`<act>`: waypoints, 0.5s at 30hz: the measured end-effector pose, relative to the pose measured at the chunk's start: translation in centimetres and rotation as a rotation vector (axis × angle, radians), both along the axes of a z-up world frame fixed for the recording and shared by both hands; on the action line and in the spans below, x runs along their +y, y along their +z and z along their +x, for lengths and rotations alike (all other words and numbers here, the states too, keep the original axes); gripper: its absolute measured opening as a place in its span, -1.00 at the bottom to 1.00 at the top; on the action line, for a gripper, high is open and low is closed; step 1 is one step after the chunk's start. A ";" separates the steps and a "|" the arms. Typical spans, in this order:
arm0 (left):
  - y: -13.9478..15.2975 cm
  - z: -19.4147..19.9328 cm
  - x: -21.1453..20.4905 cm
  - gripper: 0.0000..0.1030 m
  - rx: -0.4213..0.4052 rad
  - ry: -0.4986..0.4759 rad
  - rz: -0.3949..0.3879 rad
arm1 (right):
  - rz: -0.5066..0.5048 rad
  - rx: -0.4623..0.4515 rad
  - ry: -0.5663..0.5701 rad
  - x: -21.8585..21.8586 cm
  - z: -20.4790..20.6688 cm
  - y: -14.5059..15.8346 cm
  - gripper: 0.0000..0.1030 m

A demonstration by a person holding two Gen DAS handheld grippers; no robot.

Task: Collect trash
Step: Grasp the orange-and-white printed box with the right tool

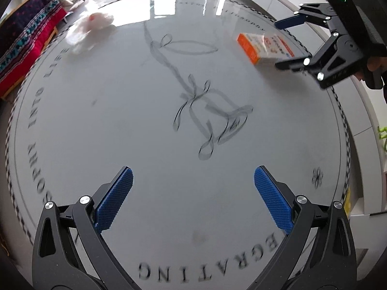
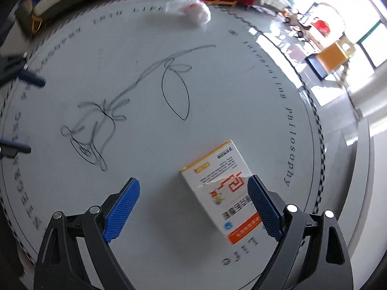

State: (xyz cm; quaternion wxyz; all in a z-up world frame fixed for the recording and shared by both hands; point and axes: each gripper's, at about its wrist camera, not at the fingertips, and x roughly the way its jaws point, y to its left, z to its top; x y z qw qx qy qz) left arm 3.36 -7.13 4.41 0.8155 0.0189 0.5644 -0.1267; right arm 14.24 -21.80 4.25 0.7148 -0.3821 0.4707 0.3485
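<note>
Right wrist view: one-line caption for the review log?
Open right gripper straddles a white-and-orange carton on the round printed table; crumpled white wrapper at far rim.

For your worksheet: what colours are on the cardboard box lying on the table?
The cardboard box is white with orange bands, clearest in the right wrist view.

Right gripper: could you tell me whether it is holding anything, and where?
Nothing is held. The right gripper is open around the box, not clamped.
</note>
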 end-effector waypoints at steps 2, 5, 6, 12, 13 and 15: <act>0.3 1.1 -1.2 0.89 -0.012 -0.024 0.016 | -0.018 0.019 0.018 0.3 0.7 -0.3 0.76; 0.6 2.4 -2.2 0.89 -0.029 -0.047 0.015 | -0.073 0.038 0.059 0.6 1.7 -1.4 0.76; 0.7 2.9 -2.5 0.89 -0.034 -0.051 0.010 | -0.090 0.055 0.072 0.7 2.1 -1.9 0.76; 0.2 4.6 -2.1 0.89 -0.020 -0.048 -0.004 | -0.148 0.113 0.093 1.1 4.5 -4.5 0.84; 0.1 4.7 -1.9 0.89 -0.019 -0.047 -0.001 | -0.125 0.155 0.073 0.9 5.3 -4.6 0.84; 0.1 5.0 -1.5 0.89 -0.019 -0.041 0.001 | -0.069 0.227 0.021 0.4 6.4 -4.8 0.84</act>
